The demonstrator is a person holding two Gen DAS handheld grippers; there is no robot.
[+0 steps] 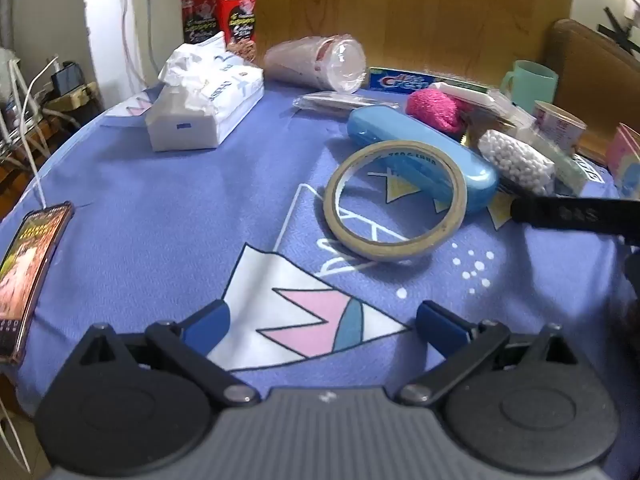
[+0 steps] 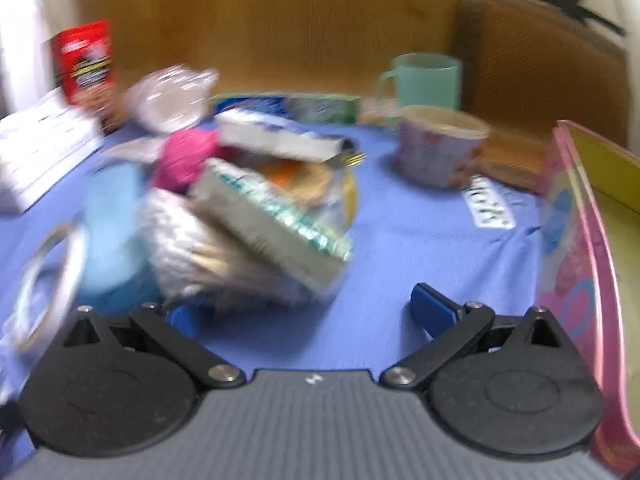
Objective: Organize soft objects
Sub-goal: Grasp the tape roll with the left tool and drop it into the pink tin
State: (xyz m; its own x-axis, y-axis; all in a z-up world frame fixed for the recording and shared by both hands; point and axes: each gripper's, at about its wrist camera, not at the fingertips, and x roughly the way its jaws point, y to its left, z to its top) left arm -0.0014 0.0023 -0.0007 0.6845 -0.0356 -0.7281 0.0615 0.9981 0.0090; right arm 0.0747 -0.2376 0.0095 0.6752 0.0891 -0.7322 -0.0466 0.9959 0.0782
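Observation:
A pink fluffy ball (image 1: 434, 110) lies at the back right of the blue tablecloth, behind a blue case (image 1: 420, 156); it shows blurred in the right wrist view (image 2: 184, 156). A white tissue pack (image 1: 204, 100) lies at the back left. A bag of cotton swabs (image 1: 516, 160) lies right of the case; it is close before the right gripper (image 2: 208, 256). My left gripper (image 1: 322, 326) is open and empty over the cloth's front. My right gripper (image 2: 304, 312) is open and empty, its left finger partly hidden by the swab bag.
A tape roll (image 1: 394, 200) leans on the blue case. A phone (image 1: 28, 276) lies at the left edge. A red box (image 1: 220, 12), a plastic cup (image 1: 320, 64), a toothpaste box (image 1: 404, 80), a green mug (image 2: 424, 80), a paper cup (image 2: 436, 148) and a pink open box (image 2: 592, 240) stand around.

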